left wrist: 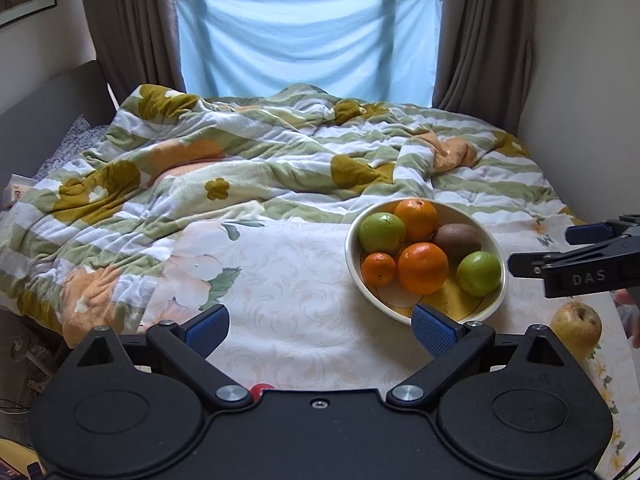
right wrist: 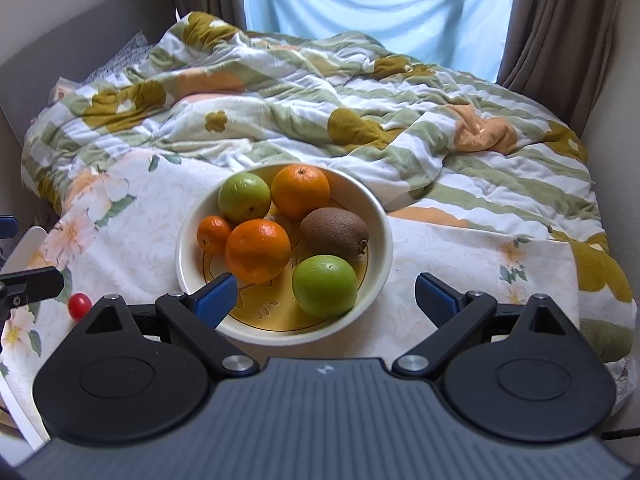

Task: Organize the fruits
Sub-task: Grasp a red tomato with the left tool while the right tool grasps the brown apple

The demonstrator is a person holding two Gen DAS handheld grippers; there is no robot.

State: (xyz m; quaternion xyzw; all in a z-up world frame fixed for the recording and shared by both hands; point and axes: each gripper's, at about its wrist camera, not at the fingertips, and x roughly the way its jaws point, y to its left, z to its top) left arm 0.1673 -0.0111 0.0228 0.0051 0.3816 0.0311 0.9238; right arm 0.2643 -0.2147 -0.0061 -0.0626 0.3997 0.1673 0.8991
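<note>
We take the fruit still outside the bowl as the matter in hand: a yellowish apple lies on the flowered cloth just right of the bowl and near its front rim, and a small red fruit, perhaps a cherry tomato, lies on the same cloth to the bowl's left, partly hidden under the left tool in the left wrist view. Inside the bowl we count two oranges, a small mandarin, two green apples and a kiwi, all resting loosely against each other. The apple sits directly below the right hand-held gripper as the left wrist view shows it, so we judge the right hand nearer to it, and the move would be down and slightly back toward us, since the right wrist view looks past it at the bowl. The apple is round, so no axis matters. Our left hand-held gripper is released, its blue pads spread wide over bare cloth, holding nothing; the right one is likewise spread and empty, hovering at the bowl's near rim. Behind everything lies the rumpled blanket on the bed.
</note>
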